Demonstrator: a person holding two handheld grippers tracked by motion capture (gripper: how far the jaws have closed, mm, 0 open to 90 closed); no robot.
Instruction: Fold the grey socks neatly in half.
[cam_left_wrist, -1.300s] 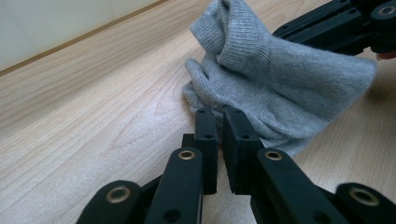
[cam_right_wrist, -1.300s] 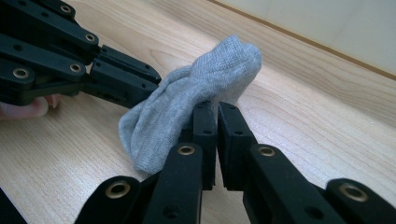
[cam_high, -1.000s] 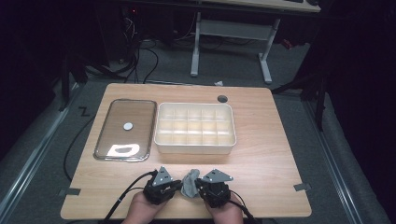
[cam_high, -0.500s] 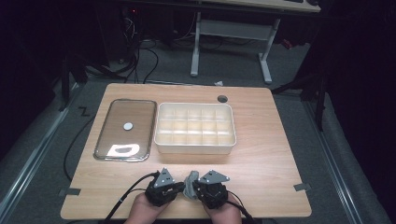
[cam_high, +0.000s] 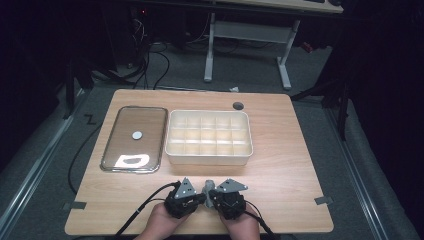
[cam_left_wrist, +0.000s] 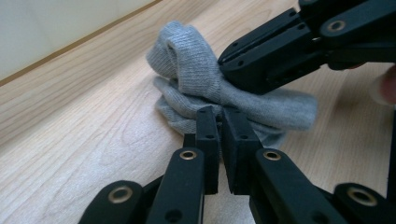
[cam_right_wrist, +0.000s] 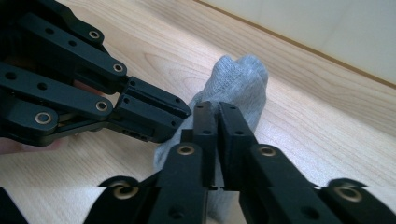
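A small grey knitted cloth (cam_high: 208, 185) lies bunched on the wooden table (cam_high: 280, 170) near its front edge, between my two grippers. My left gripper (cam_high: 202, 196) comes at it from the left and my right gripper (cam_high: 213, 196) from the right. In the left gripper view, the left gripper (cam_left_wrist: 219, 122) is shut on the lower folds of the cloth (cam_left_wrist: 187, 60), and the right gripper (cam_left_wrist: 226, 65) pinches its middle. In the right gripper view, the right gripper (cam_right_wrist: 217, 111) is shut on the cloth (cam_right_wrist: 240, 77), its jaws having just closed tighter, with the left gripper (cam_right_wrist: 180, 114) beside it.
A cream box (cam_high: 210, 159) divided into several compartments stands in the middle of the table. To its left lies a shiny rectangular lid (cam_high: 125, 125) with a round white knob (cam_high: 137, 135). A dark round hole (cam_high: 238, 105) sits near the table's far edge.
The cloth between the grippers looks more gathered and smaller than a second ago. Both hands have stayed in place.
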